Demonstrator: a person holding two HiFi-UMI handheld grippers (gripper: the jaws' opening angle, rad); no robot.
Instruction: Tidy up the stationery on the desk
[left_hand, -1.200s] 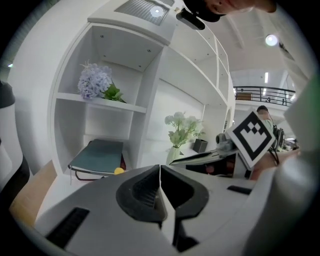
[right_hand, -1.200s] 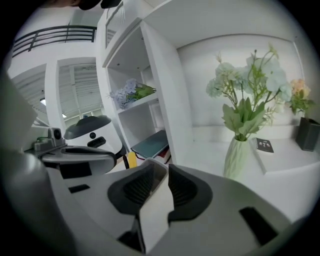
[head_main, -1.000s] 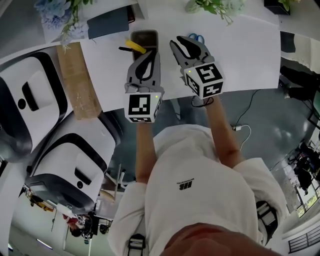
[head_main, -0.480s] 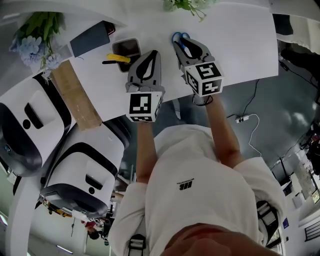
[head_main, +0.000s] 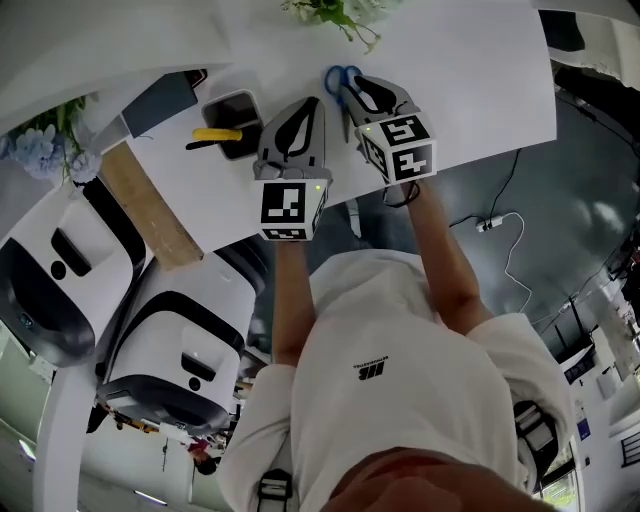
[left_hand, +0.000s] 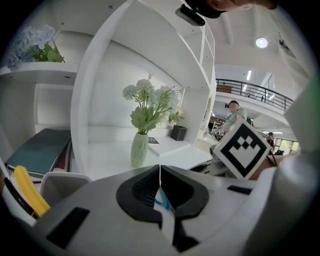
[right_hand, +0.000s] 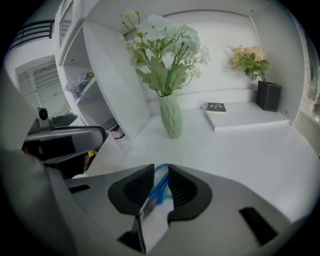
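Blue-handled scissors (head_main: 339, 80) lie on the white desk (head_main: 470, 80), their handles poking out past my right gripper (head_main: 352, 88). In the right gripper view the scissors (right_hand: 160, 186) sit between the jaws, which are closed against them, with the metal blade running back toward the camera. My left gripper (head_main: 309, 105) hovers just left of it with jaws shut and nothing held. A dark-lined pen holder (head_main: 233, 106) with a yellow tool (head_main: 214, 134) stands left of the left gripper; the yellow tool (left_hand: 29, 192) also shows in the left gripper view.
A dark notebook (head_main: 161, 100) lies in the shelf bay beyond the holder. A green vase of flowers (right_hand: 171, 117), a small book (right_hand: 216, 107) and a black planter (right_hand: 269, 95) stand at the back. A wooden board (head_main: 150, 205) and white machines (head_main: 60, 270) are at the left.
My right gripper has shifted left onto the scissors, which were beside its tips a second ago and now sit between its jaws. The left gripper has kept its place beside the holder.
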